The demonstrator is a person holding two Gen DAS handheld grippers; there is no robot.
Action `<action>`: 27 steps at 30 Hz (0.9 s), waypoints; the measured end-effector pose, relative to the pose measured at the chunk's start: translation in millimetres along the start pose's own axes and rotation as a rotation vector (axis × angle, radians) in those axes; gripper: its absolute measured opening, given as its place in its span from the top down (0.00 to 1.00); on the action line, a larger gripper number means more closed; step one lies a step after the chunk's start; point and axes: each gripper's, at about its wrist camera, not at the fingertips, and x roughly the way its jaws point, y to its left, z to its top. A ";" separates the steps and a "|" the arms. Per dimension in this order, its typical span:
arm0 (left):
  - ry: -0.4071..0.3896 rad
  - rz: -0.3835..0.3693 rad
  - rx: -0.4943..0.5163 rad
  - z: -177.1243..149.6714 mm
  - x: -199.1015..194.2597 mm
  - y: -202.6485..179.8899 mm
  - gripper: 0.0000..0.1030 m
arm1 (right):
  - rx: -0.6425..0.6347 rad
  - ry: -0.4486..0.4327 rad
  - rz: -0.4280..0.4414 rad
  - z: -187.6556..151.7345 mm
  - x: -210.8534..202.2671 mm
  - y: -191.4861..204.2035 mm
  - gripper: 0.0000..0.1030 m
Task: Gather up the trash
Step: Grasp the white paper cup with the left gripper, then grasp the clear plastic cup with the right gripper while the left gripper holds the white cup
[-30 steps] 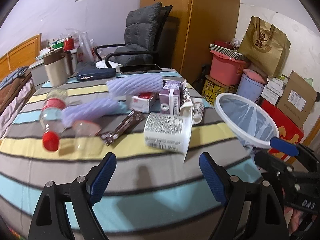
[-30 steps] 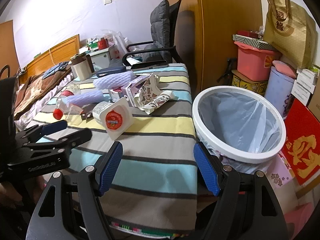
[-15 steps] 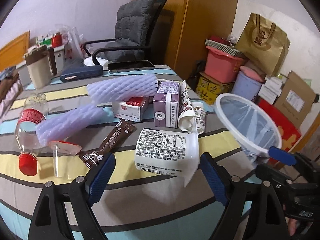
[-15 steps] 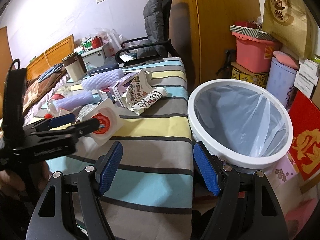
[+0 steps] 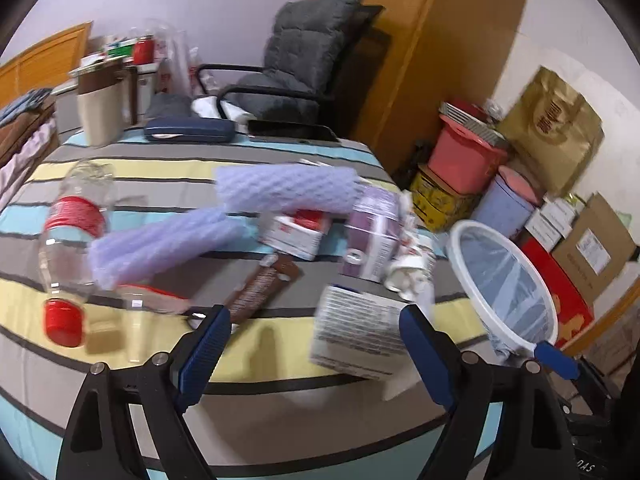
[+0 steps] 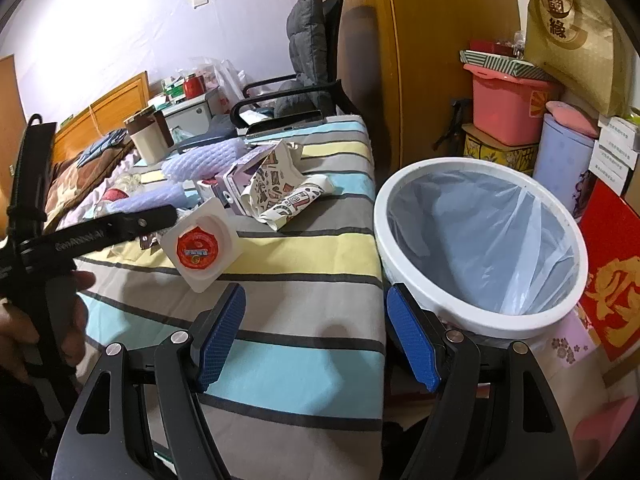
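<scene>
With both grippers, left gripper [image 5: 314, 354] and right gripper [image 6: 316, 336], spread apart, the white square plastic yogurt tub [image 5: 360, 332] at one o'clock could slide off the striped tabletop [image 5: 248, 404] if nudged.

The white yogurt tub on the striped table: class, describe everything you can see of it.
The white yogurt tub is a squarish plastic cup lying tipped on its side on the striped tablecloth, near the bin-side edge. Its foil lid, with a round red-orange label, faces the right wrist camera; the left wrist view shows printed text on its wall. It lies just ahead of the open left gripper.
</scene>
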 end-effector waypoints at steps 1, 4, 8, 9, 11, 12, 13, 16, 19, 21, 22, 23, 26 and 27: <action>0.000 -0.012 0.010 -0.8 0.6 -4.0 0.17 | 0.004 -0.002 -0.003 0.0 -0.9 -1.6 0.28; 0.010 -0.034 0.036 -1.6 6.7 -19.3 0.17 | 0.013 -0.004 -0.011 -0.4 -1.4 -4.9 0.28; 0.036 -0.055 0.044 -5.8 15.7 -32.3 0.17 | 0.022 -0.009 -0.016 -1.9 -3.3 -10.0 0.28; 0.043 -0.054 0.054 -7.8 19.4 -37.2 0.17 | 0.026 -0.010 -0.019 -2.4 -4.0 -11.7 0.28; 0.061 -0.059 0.060 -9.4 24.6 -43.2 0.17 | 0.036 -0.012 -0.025 -3.1 -4.9 -15.7 0.28; 0.070 -0.067 0.059 -10.6 25.9 -45.1 0.17 | 0.042 -0.013 -0.029 -3.7 -5.4 -18.6 0.28; 0.073 -0.074 0.057 -11.4 26.5 -46.6 0.17 | 0.048 -0.013 -0.034 -4.3 -6.0 -21.4 0.28; 0.064 -0.095 0.057 -12.2 22.9 -51.0 0.25 | 0.060 -0.013 -0.046 -6.1 -7.6 -27.7 0.28; 0.059 -0.112 0.083 -12.9 21.7 -57.3 0.39 | 0.072 -0.014 -0.052 -7.3 -8.2 -32.3 0.28; 0.080 -0.120 0.095 -14.4 23.5 -60.6 0.53 | 0.077 -0.011 -0.051 -7.6 -7.4 -33.4 0.28; 0.077 -0.118 0.100 -14.8 21.4 -61.6 0.53 | 0.077 -0.011 -0.049 -7.6 -7.2 -33.5 0.28; 0.065 -0.123 0.103 -14.7 17.4 -62.3 0.53 | 0.075 -0.011 -0.046 -7.5 -7.4 -32.9 0.28; 0.021 -0.145 0.112 -11.8 -2.4 -64.3 0.53 | 0.065 -0.012 -0.040 -7.5 -8.9 -31.0 0.28; 0.011 -0.149 0.110 -10.3 -8.6 -63.5 0.53 | 0.063 -0.012 -0.039 -7.5 -9.4 -30.7 0.28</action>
